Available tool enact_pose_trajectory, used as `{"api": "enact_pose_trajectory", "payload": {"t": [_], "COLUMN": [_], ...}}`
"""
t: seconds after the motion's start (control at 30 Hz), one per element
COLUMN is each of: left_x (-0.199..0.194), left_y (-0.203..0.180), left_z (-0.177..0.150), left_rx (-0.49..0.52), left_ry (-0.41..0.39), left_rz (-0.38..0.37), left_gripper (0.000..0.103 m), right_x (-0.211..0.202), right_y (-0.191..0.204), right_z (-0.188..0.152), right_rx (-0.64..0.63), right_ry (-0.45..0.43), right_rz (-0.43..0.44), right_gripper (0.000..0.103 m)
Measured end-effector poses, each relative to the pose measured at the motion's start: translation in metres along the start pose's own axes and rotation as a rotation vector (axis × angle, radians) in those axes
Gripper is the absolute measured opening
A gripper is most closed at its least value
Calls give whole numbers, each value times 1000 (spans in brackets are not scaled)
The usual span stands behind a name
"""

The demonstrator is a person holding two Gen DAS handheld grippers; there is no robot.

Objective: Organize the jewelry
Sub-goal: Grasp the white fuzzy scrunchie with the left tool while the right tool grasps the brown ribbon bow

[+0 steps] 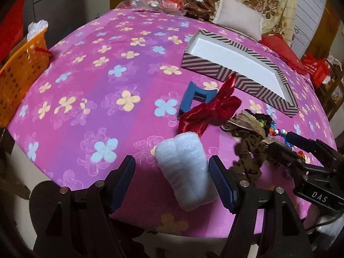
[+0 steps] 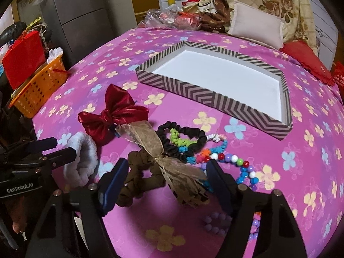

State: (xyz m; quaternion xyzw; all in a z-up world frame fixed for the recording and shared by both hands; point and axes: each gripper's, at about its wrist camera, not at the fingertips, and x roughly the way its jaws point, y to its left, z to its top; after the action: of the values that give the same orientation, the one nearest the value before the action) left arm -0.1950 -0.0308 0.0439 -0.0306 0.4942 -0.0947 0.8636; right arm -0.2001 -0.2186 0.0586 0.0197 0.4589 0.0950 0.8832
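Left wrist view: your left claw (image 1: 172, 177) is spread apart around the white fluffy scrunchie (image 1: 186, 172) on the pink floral bed (image 1: 86, 90), not clamped. Your right claw (image 2: 166, 175) gapes over the brown scrunchie (image 2: 139, 172) and tan ribbon bow (image 2: 163, 157); the striped box (image 2: 215, 94) lies beyond, apart from both

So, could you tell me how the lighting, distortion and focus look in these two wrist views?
Left wrist: fisheye bulges the bedspread into a dome, corners vignette black, the left gripper shades the cloth beneath it. Right wrist: same bulge, the striped box bends, its white inside looks nearly overexposed, the right gripper looks slightly soft.
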Motion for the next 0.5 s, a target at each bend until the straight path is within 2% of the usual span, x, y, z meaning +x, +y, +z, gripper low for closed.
{"api": "enact_pose_trajectory", "payload": {"t": [0.27, 0.4, 0.5], "left_x": [18, 24, 25], "left_y": [-1, -2, -2], "left_z": [-1, -1, -1], "left_rx": [0, 2, 3], "left_ry": [34, 47, 48], "left_rz": [5, 6, 5], "left_gripper": [70, 70, 68], "right_x": [20, 33, 36], "right_y": [12, 10, 6], "right_z": [1, -4, -6], "right_rx": [-44, -36, -27], "right_ry": [43, 81, 75], "right_rz": [10, 31, 55], "right_gripper": [70, 56, 49]}}
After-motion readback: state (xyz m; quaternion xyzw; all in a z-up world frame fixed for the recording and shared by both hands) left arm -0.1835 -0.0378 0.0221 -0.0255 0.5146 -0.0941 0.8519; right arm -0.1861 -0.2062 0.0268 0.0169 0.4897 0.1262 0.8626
